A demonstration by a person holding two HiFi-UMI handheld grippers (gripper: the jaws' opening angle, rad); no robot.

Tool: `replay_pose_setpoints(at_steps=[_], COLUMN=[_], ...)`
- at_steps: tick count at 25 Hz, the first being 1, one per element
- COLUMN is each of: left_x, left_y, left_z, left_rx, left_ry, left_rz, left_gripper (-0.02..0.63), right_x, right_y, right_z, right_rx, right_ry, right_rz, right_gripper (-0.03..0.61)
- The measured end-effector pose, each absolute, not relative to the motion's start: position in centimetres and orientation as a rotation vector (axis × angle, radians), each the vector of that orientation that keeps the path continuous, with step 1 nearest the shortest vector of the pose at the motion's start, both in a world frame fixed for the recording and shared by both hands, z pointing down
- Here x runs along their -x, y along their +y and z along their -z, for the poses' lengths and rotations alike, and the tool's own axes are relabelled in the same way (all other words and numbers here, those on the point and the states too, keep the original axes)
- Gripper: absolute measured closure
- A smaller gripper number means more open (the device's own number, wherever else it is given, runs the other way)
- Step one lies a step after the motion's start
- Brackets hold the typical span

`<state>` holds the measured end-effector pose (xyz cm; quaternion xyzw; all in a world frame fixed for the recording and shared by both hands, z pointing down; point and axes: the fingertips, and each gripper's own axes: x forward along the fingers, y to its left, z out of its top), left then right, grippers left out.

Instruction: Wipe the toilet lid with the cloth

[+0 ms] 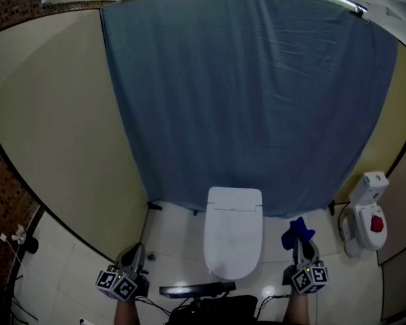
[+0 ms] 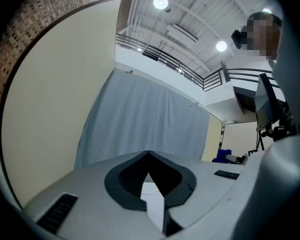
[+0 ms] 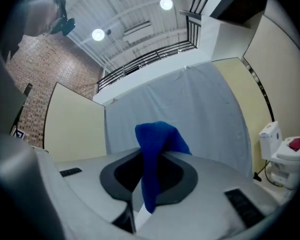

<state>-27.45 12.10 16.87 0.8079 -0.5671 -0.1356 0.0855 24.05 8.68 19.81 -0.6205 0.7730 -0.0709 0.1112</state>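
Observation:
A white toilet with its lid (image 1: 233,232) down stands low in the middle of the head view, against a blue-grey curtain. My right gripper (image 1: 302,247) is held to the right of the toilet, shut on a blue cloth (image 1: 297,231) that sticks up from its tips. In the right gripper view the same cloth (image 3: 155,156) hangs folded over the closed jaws. My left gripper (image 1: 131,257) is left of the toilet, shut with nothing in it; its jaws meet in the left gripper view (image 2: 149,156). Both point upward, away from the lid.
A blue-grey curtain (image 1: 250,93) hangs behind the toilet between cream partition walls (image 1: 51,127). A small white unit with a red button (image 1: 365,215) stands on the right. A dark bar (image 1: 196,290) lies on the tiled floor (image 1: 169,235) before the toilet. Brick wall at far left.

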Motion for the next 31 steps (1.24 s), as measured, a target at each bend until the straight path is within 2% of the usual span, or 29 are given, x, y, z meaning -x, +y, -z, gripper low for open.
replay_pose_setpoints(at_steps=[9, 31], left_x=[30.0, 32.5], left_y=[16.1, 17.8], left_z=[-16.7, -19.2], left_rx=[-2.452, -2.447], left_ry=[-1.663, -1.598], left_rz=[0.422, 0.415], left_gripper=[0.624, 0.624], right_x=[-19.1, -18.4], right_y=[13.6, 19.9], right_z=[-17.4, -18.8], right_rx=[1.853, 2.025], right_ry=[2.287, 2.225], right_rz=[0.129, 0.127], right_gripper=[0.526, 0.526])
